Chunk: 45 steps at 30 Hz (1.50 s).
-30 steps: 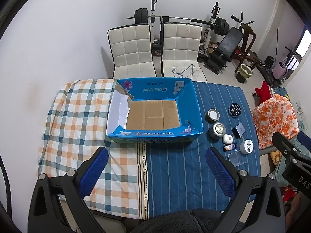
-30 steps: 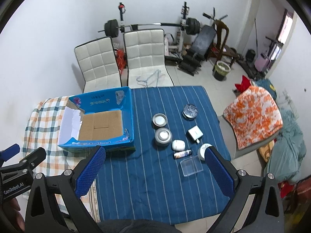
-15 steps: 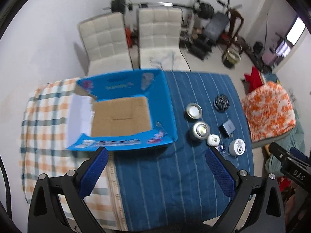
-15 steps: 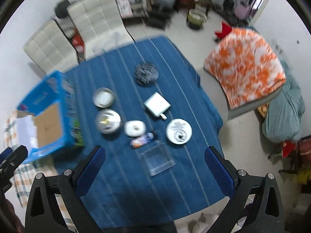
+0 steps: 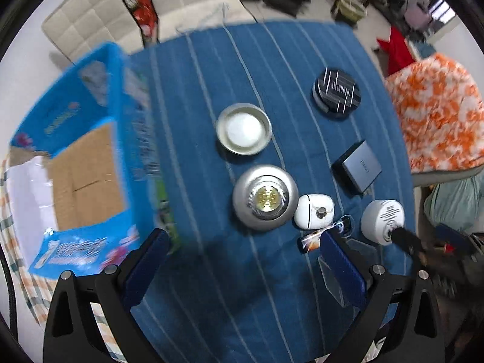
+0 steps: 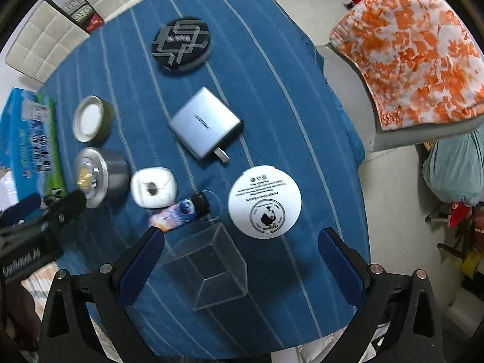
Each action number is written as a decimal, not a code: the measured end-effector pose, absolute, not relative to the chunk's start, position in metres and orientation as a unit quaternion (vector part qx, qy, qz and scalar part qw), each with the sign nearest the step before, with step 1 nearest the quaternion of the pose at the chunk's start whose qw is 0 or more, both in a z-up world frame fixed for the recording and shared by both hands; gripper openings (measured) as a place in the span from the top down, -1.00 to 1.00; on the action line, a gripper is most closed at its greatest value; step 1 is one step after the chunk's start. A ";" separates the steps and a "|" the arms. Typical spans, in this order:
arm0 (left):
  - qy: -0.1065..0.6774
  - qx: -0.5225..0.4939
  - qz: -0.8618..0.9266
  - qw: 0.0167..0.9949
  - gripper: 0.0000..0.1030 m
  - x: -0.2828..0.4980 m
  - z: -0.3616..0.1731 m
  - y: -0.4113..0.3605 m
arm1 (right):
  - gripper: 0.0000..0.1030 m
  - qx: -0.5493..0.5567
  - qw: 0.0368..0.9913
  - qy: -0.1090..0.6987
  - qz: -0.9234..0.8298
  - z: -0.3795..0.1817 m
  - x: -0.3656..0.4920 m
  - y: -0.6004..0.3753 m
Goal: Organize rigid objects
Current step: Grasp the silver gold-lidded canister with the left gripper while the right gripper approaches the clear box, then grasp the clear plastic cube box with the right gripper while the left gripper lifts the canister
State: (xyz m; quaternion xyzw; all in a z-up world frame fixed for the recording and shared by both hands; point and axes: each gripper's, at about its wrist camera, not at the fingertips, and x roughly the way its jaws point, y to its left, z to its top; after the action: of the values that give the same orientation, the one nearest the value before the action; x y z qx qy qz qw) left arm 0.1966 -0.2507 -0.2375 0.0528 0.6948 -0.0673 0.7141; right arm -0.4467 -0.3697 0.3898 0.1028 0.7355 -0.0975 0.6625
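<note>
Small rigid items lie on the blue striped cloth: a silver tin with a white top (image 5: pixel 243 129) (image 6: pixel 89 118), a silver dome-shaped object (image 5: pixel 265 201) (image 6: pixel 99 176), a white case (image 5: pixel 314 211) (image 6: pixel 153 186), a grey charger (image 5: pixel 357 167) (image 6: pixel 205 125), a round black patterned box (image 5: pixel 336 93) (image 6: pixel 181 45), a white round jar (image 5: pixel 382 221) (image 6: pixel 264 201), a small printed lighter (image 6: pixel 173 215) and a clear plastic box (image 6: pixel 208 266). An open blue cardboard box (image 5: pixel 81 163) stands at the left. My left gripper (image 5: pixel 242 264) is open above the cloth before the silver dome. My right gripper (image 6: pixel 239 263) is open around the clear box.
An orange-and-white blanket (image 6: pixel 411 48) lies on a seat to the right of the table. Two white padded chairs (image 5: pixel 133 9) stand behind the table. A checked cloth (image 5: pixel 18 272) covers the table's left part under the blue box.
Both grippers have moved right and dropped closer to the table. The small items now fill both views. The right gripper now has the clear box between its fingers.
</note>
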 end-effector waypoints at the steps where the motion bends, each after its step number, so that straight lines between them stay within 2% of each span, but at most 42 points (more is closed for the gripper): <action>1: 0.700 0.060 -0.065 0.709 -0.99 0.199 -0.246 -0.253 | -1.00 0.107 0.659 0.738 -0.103 0.383 -0.448 -0.373; 14: 0.744 0.119 -0.058 0.655 -0.99 0.221 -0.322 -0.282 | -1.00 0.099 0.662 0.734 -0.118 0.353 -0.410 -0.373; 15: 0.744 0.121 -0.058 0.655 -0.93 0.222 -0.325 -0.282 | -1.00 0.098 0.662 0.734 -0.117 0.351 -0.407 -0.372; 16: 0.741 0.117 -0.058 0.659 -0.77 0.223 -0.325 -0.281 | -1.00 0.097 0.661 0.735 -0.116 0.350 -0.405 -0.371; 18: 0.749 0.115 -0.065 0.649 -0.36 0.222 -0.330 -0.281 | -1.00 0.094 0.663 0.734 -0.115 0.350 -0.401 -0.370; 25: 0.732 0.115 -0.075 0.668 -0.34 0.210 -0.312 -0.280 | -1.00 0.081 0.669 0.731 -0.104 0.361 -0.403 -0.364; 35: 0.712 0.120 -0.093 0.685 -0.33 0.110 -0.235 -0.248 | -1.00 0.047 0.685 0.724 -0.065 0.411 -0.461 -0.337; 43: 0.728 0.102 -0.095 0.671 -0.34 -0.002 -0.204 -0.191 | -1.00 0.027 0.650 0.757 -0.058 0.362 -0.503 -0.295; 45: 0.740 0.093 -0.089 0.660 -0.34 -0.027 -0.208 -0.172 | -0.87 0.022 0.653 0.754 -0.072 0.351 -0.505 -0.291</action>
State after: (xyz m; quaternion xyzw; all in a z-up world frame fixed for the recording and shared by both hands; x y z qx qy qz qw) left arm -0.0267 -0.1724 -0.2085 0.0932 0.7401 -0.0886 0.6601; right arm -0.5053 -0.2907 0.3507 0.0223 0.7536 -0.0717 0.6530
